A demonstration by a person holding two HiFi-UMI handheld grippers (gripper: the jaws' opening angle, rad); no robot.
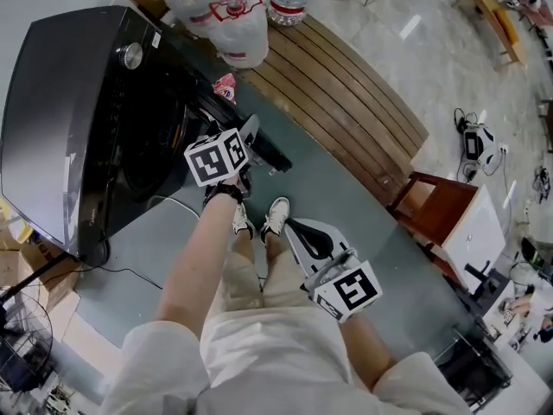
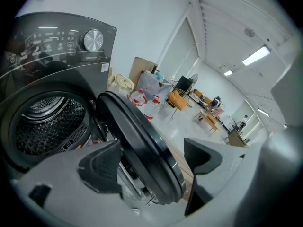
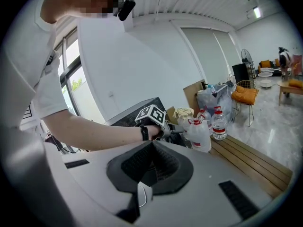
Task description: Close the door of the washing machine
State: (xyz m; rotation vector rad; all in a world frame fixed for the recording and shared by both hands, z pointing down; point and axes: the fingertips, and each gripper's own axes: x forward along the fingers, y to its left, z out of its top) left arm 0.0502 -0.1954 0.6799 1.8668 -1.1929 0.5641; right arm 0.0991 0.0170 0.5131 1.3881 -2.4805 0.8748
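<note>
A large black front-loading washing machine (image 1: 78,111) was seen standing at the person's left, its perforated steel drum (image 2: 47,122) laid open. The machine's round, dark, glass-centred door (image 2: 137,145) was found swung out, hinged on the side of the opening towards the slatted wooden bench (image 1: 346,102), with its face turned edge-on to the left gripper view.

The free edge of the door was straddled by the left gripper (image 2: 154,160): one jaw was placed on the drum side and the other on the room side. The jaws were held wide apart, and nothing was clamped. Whether a pad was actually pressed against the door could not be settled.

It was judged that the door would have to be swung towards the drum, so a push from the room-side jaw would be called for. The left gripper was much the nearer to the door.

The right gripper (image 3: 151,164) was held low by the person's legs, well apart from the machine. Its jaws were brought together on nothing.
</note>
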